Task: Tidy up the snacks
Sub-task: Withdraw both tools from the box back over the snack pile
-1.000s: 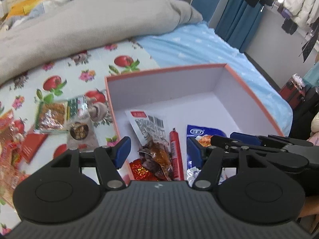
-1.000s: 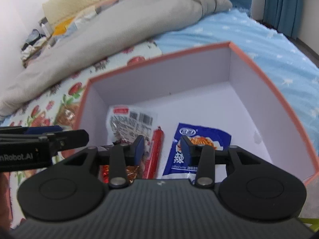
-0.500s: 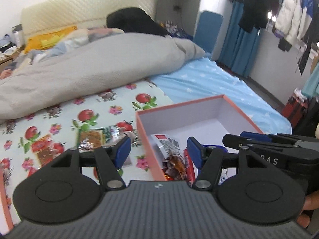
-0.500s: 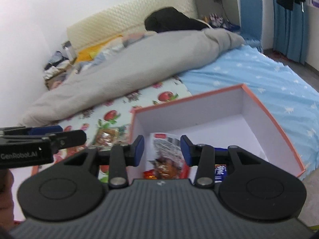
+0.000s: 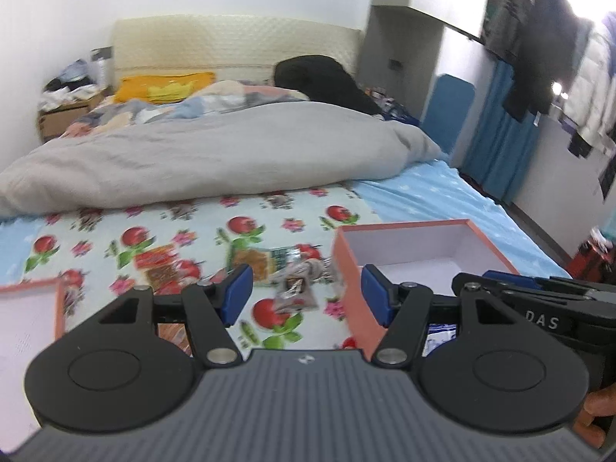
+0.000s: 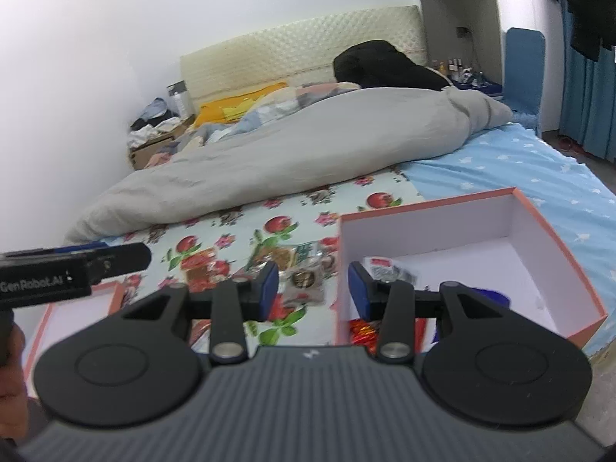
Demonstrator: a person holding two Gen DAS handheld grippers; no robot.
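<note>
An orange box with a white inside (image 6: 539, 223) stands on the bed at the right; it also shows in the left wrist view (image 5: 419, 231). In it lie a white packet (image 6: 385, 265), a red-gold wrapper (image 6: 362, 329) and a blue packet (image 6: 489, 294). Several loose snack packets (image 6: 277, 258) lie on the tomato-print cloth left of the box, also seen in the left wrist view (image 5: 254, 261). My left gripper (image 5: 306, 294) is open and empty, held above the cloth. My right gripper (image 6: 312, 292) is open and empty, over the box's left wall.
A second orange box or lid (image 5: 34, 296) lies at the near left, also in the right wrist view (image 6: 77, 308). A grey duvet (image 5: 215, 154) covers the far half of the bed. The blue sheet (image 6: 539, 161) runs to the bed's right edge.
Both grippers have pulled back and up from the box and tilted toward the room. The box now looks smaller and the loose packets on the cloth have come into view.
</note>
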